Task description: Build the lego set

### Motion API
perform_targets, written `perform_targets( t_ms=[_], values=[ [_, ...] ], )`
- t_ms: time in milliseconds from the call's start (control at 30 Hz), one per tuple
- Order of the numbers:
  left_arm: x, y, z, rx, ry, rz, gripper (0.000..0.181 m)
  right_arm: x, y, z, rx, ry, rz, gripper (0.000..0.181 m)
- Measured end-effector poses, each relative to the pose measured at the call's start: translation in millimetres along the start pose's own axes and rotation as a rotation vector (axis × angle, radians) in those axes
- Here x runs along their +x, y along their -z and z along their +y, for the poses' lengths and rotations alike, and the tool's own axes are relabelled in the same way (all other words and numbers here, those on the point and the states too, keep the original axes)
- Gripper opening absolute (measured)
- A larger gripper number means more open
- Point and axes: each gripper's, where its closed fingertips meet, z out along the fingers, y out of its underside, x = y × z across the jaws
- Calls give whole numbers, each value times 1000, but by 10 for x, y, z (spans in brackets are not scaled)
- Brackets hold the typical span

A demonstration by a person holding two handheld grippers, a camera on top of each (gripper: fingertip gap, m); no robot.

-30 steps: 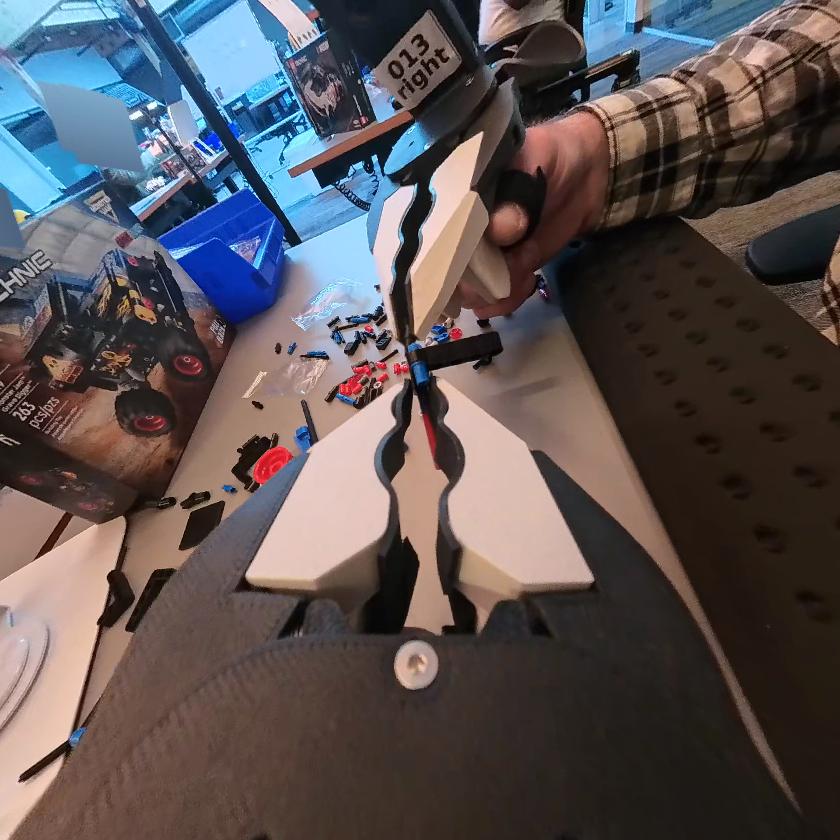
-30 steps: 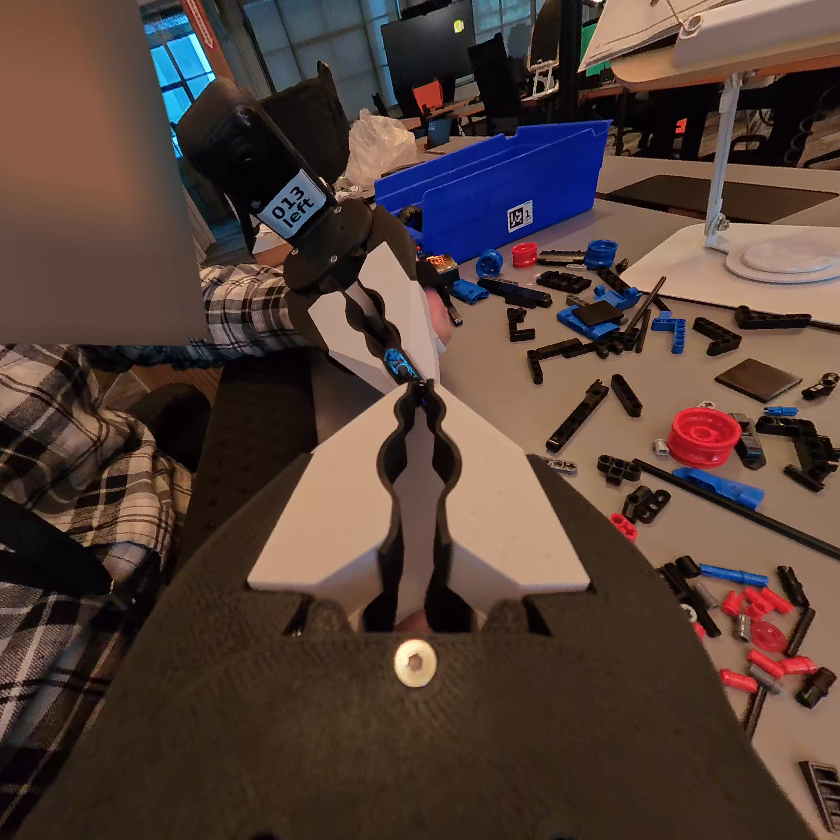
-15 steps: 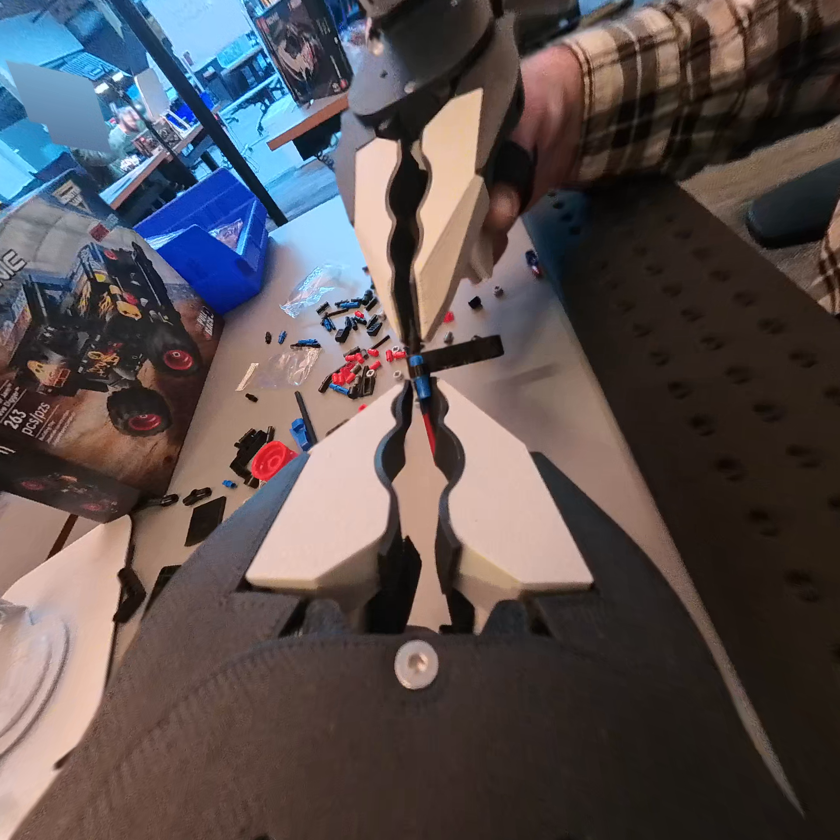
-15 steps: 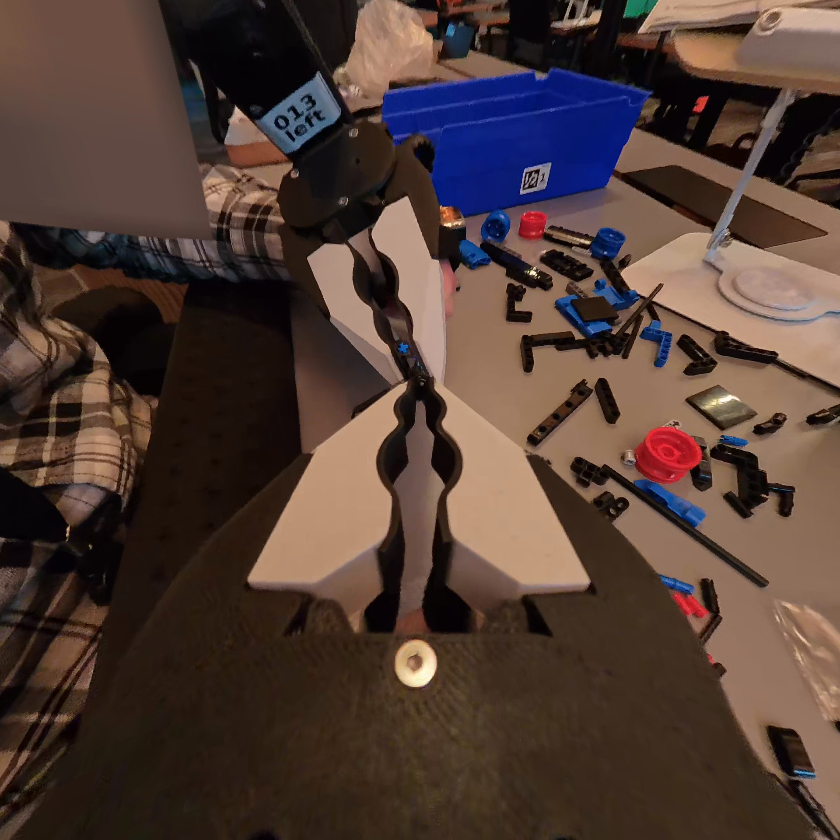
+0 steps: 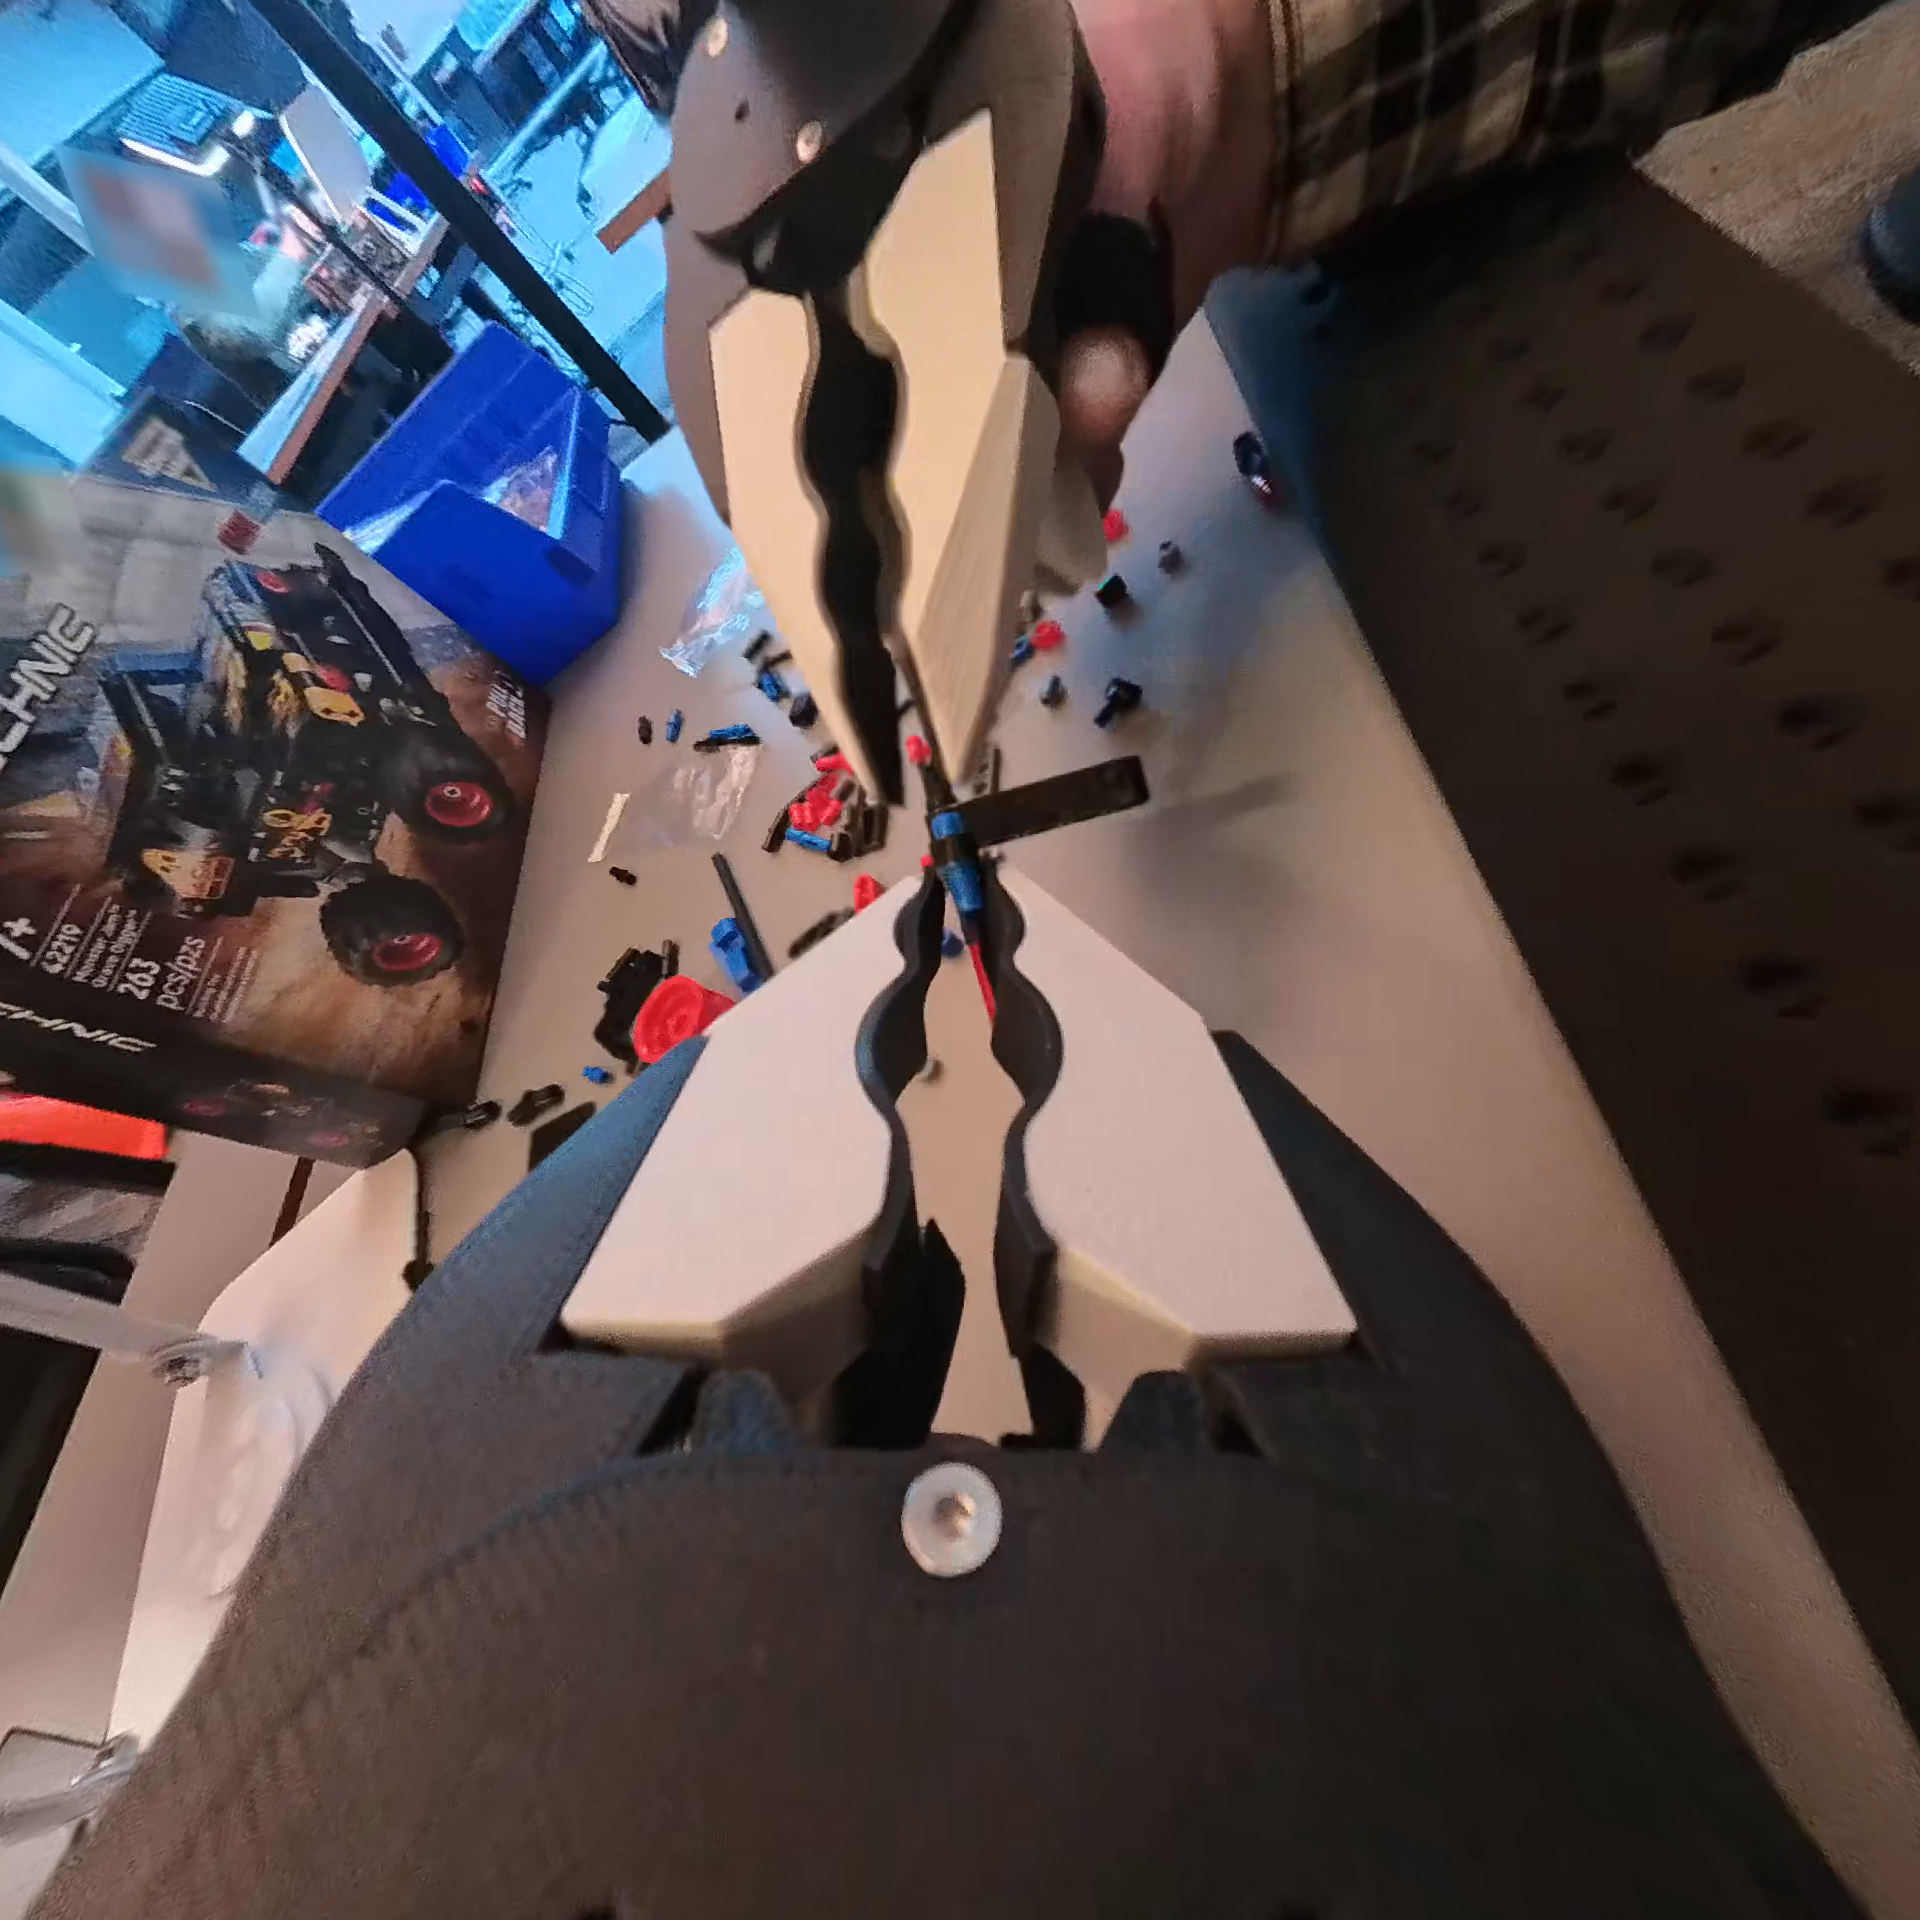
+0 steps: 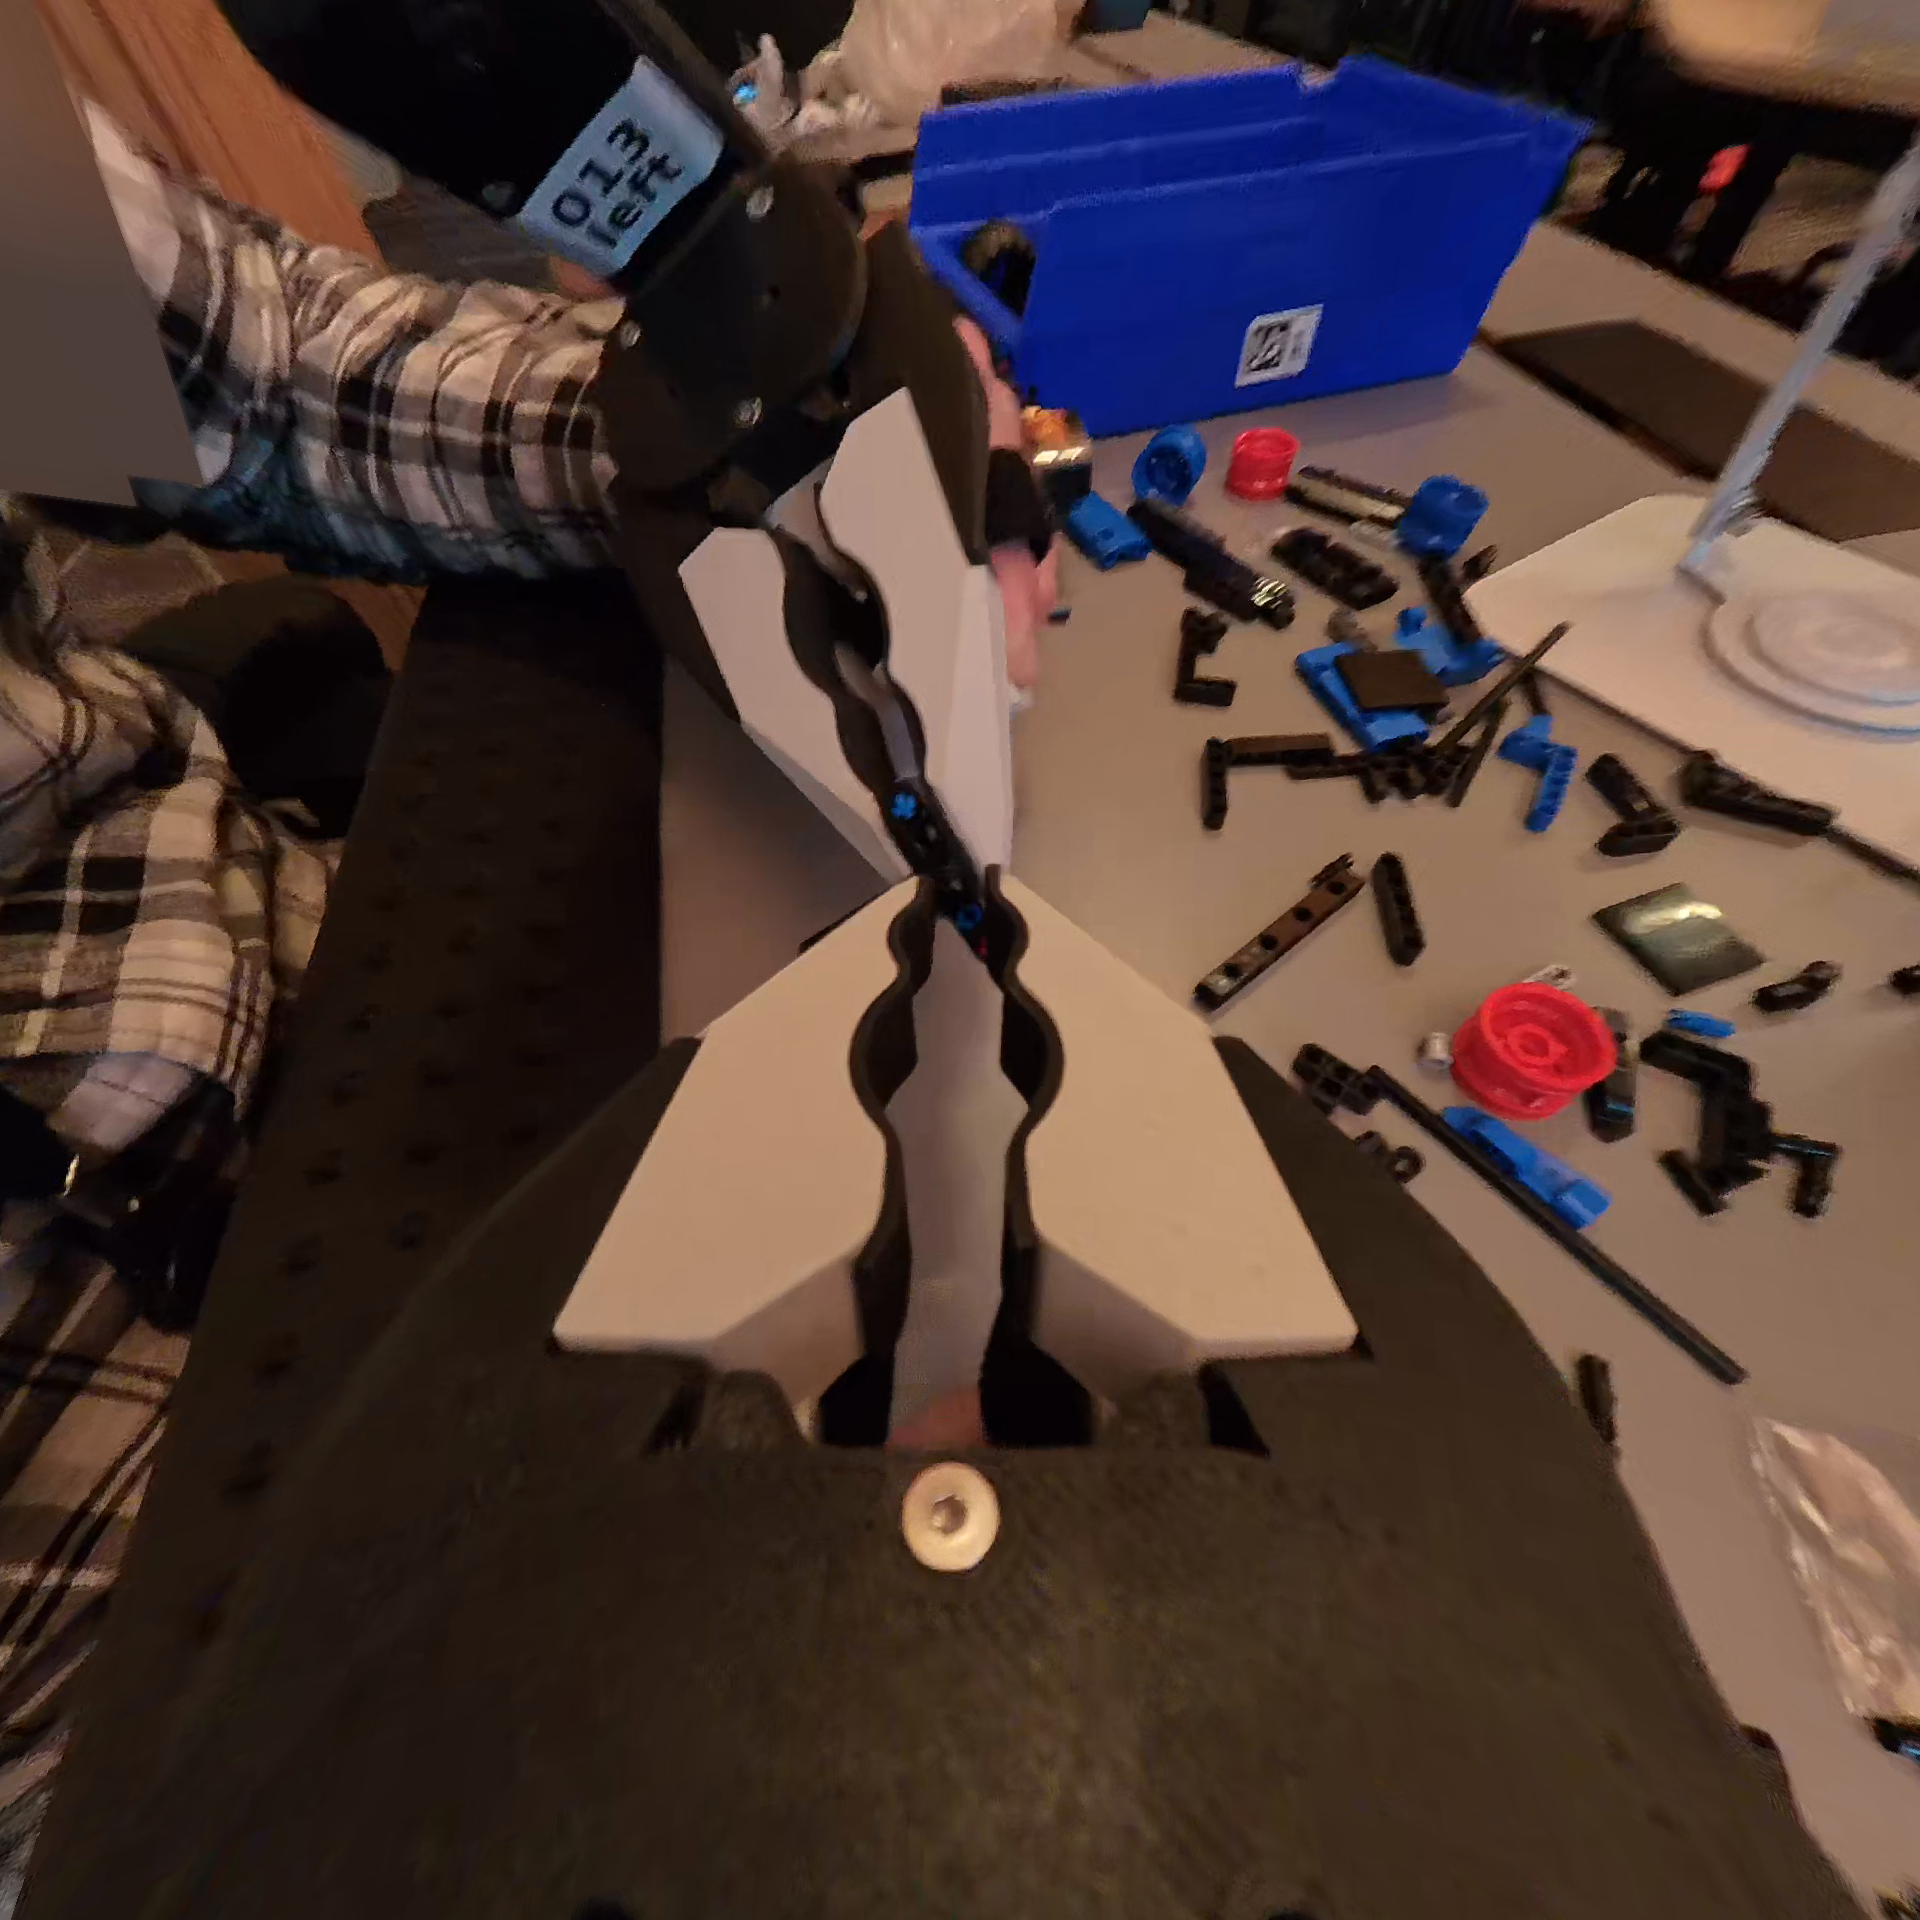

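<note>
My left gripper (image 5: 961, 894) is shut on a thin red axle (image 5: 982, 982) with a blue bush (image 5: 954, 862) at its tip. A short black beam (image 5: 1049, 805) sticks out sideways from the bush. My right gripper (image 5: 920, 774) comes down from above, tip to tip with the left one. In the right wrist view my right gripper (image 6: 956, 899) pinches the near end of the black beam with blue pins (image 6: 920, 821), which runs up between the fingers of my left gripper (image 6: 945, 862). The assembly is held in the air above the table's near edge.
Loose black, blue and red lego pieces lie across the grey table (image 6: 1143, 862), with a red wheel hub (image 6: 1527, 1049). There is a blue bin (image 6: 1247, 229) at the back, the set's box (image 5: 239, 810) at left, a white lamp base (image 6: 1766, 644), and a black perforated mat (image 5: 1662, 727) along the edge. The tips of both grippers are at nearly the same place. The red wheel hub (image 6: 1527, 1049) is about equally far from each gripper, around 15 centimetres. It is also in sight in the left wrist view (image 5: 687, 1004).
Both grippers stayed shut on the small assembly. The right gripper has swung up steeper over the left one. Both views have moved in closer to each other and the table.
</note>
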Motion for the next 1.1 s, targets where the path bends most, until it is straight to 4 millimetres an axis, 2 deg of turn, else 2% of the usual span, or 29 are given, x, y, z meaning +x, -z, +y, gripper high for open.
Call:
perform_targets(
  t_ms=[67,200,367,833,867,1100],
  values=[
    [-12,6,20,-17,-13,-15,3,15,49,-71,40,0,9,0],
    [29,-2,-20,-10,-25,-11,3,-18,9,-2,4,13,9,0],
    [14,28,-38,7,-15,-20,3,-55,89,-39,40,0,-24,3],
    [47,5,-79,27,-13,-10,3,-81,110,-32,54,7,-45,0],
    [45,3,-78,26,-13,-13,3,-100,121,-47,64,1,-59,7],
    [62,7,-135,40,-18,-16,3,-116,84,0,34,17,-53,1]
  ],
)
